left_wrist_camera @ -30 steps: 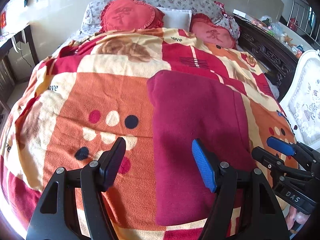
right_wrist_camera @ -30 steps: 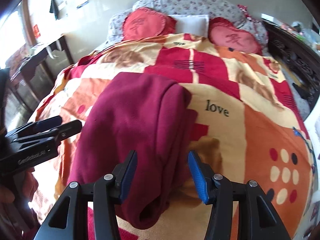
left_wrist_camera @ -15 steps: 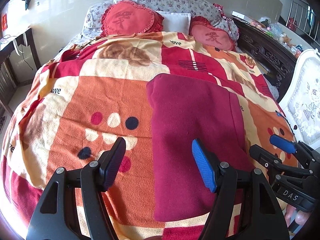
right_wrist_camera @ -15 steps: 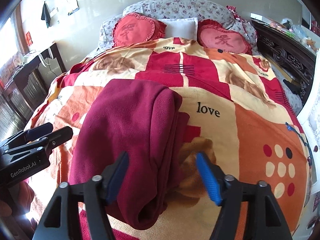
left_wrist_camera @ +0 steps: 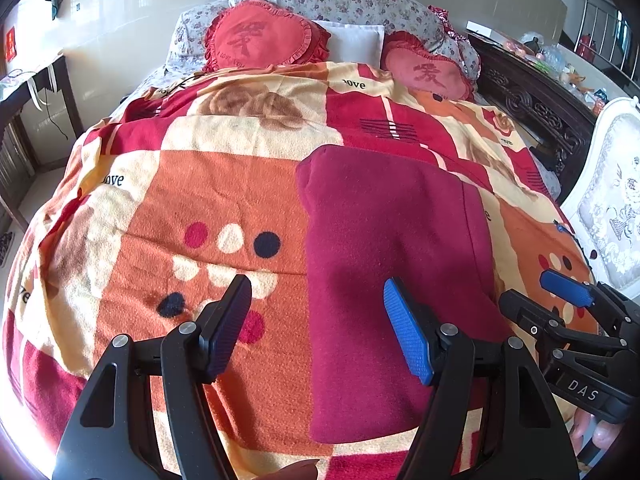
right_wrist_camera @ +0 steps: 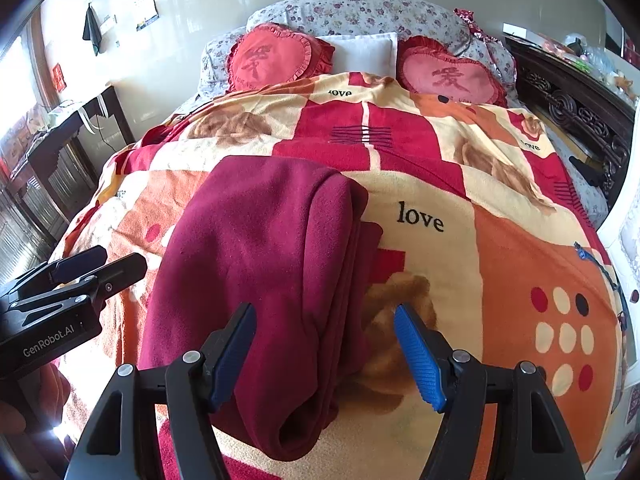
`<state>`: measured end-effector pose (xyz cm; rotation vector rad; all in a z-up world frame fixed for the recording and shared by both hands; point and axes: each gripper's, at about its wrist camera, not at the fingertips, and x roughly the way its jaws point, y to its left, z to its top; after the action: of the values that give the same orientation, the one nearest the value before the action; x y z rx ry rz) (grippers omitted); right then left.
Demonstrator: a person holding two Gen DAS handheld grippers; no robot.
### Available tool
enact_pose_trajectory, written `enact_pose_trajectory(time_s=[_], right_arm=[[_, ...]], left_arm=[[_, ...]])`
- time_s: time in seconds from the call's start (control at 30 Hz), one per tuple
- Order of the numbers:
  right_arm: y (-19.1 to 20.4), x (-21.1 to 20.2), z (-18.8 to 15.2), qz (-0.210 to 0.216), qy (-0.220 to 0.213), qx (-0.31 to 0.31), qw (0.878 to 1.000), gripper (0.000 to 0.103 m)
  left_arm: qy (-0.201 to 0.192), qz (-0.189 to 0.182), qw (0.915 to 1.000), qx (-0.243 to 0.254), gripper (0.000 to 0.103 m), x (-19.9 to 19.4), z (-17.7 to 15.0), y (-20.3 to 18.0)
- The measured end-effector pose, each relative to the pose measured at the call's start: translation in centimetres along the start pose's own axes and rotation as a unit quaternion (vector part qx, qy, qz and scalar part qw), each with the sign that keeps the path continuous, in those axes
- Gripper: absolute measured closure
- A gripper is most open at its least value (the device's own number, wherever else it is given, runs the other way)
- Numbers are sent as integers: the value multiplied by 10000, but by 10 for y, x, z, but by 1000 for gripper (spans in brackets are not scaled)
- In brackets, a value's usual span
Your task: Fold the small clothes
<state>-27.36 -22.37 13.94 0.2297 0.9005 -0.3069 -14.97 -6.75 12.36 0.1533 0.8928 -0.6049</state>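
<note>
A dark red fleece garment (left_wrist_camera: 396,264) lies folded in a long rectangle on the patterned blanket (left_wrist_camera: 224,200); it also shows in the right wrist view (right_wrist_camera: 264,264), with stacked layers along its right edge. My left gripper (left_wrist_camera: 318,328) is open and empty, above the garment's near left edge. My right gripper (right_wrist_camera: 324,350) is open and empty, above the garment's near right edge. Each gripper shows in the other's view: the right gripper (left_wrist_camera: 560,300) and the left gripper (right_wrist_camera: 92,268).
Two red heart cushions (left_wrist_camera: 260,38) (left_wrist_camera: 428,72) and a white pillow (left_wrist_camera: 352,42) lie at the bed's head. A dark carved wooden cabinet (left_wrist_camera: 536,108) and a white chair (left_wrist_camera: 612,208) stand on the right. A dark desk (right_wrist_camera: 60,128) stands on the left.
Both grippers have drawn back and up from the garment, so more of the bed shows. The right gripper's jaws have opened wider. The garment has not moved.
</note>
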Motion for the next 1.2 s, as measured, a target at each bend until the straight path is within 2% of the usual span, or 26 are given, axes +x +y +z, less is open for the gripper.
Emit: enact_pose_trajectory(time_s=[1.2], right_arm=[[-2, 13, -1, 122, 203, 119, 9996, 34]], left_arm=[[58, 89, 9999, 83, 34, 12, -1, 6]])
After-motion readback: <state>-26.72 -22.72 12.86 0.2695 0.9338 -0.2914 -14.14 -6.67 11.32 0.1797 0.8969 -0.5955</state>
